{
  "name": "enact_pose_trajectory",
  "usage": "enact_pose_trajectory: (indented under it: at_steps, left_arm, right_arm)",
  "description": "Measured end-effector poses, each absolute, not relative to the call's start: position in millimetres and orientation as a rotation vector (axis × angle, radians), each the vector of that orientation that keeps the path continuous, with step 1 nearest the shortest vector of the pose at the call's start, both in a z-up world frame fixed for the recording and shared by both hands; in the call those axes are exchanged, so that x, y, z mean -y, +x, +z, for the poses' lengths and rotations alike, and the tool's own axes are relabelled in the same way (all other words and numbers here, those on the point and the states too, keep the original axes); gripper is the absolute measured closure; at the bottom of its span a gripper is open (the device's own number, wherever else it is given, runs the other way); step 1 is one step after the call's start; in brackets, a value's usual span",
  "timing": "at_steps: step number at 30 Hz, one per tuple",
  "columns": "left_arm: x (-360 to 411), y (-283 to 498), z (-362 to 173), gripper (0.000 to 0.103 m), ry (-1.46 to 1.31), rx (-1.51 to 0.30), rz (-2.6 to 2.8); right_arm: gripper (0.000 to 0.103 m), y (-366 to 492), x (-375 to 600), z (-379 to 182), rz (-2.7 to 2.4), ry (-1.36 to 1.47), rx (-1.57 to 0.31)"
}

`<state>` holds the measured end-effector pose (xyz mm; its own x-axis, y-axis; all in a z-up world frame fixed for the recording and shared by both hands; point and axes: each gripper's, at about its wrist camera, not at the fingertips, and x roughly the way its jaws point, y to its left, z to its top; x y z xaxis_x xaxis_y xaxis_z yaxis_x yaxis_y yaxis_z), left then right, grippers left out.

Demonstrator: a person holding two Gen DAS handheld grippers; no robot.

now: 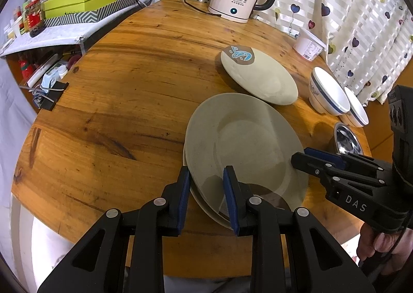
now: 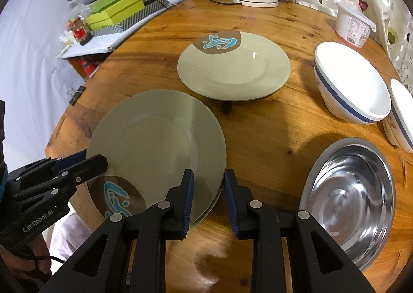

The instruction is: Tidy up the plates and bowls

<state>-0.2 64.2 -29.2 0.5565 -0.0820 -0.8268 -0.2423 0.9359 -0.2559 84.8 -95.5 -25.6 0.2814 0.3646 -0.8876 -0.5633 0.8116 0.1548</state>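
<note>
Both tools angle downward, left tool (image 1: 206, 200) and right tool (image 2: 208, 202) jaws narrowly parted.

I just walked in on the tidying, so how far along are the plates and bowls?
Done: one plate sits on another, forming a near stack. In hand: both claws, left and right, straddle that stack's rim from opposite sides; whether they pinch it is unclear. Left: the far plate lies apart, and the two white bowls and steel bowl stand separate.
</note>
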Motion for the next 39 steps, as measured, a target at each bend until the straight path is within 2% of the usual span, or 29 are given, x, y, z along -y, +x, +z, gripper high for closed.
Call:
enact_pose_trajectory:
  at_steps: [39]
  left_arm:
    - [-73.5, 9.3, -32.9, 0.075, -0.385, -0.989, 0.095]
  right_arm:
    - [0.08, 92.8, 95.5, -25.6, 0.658, -0.186, -1.098]
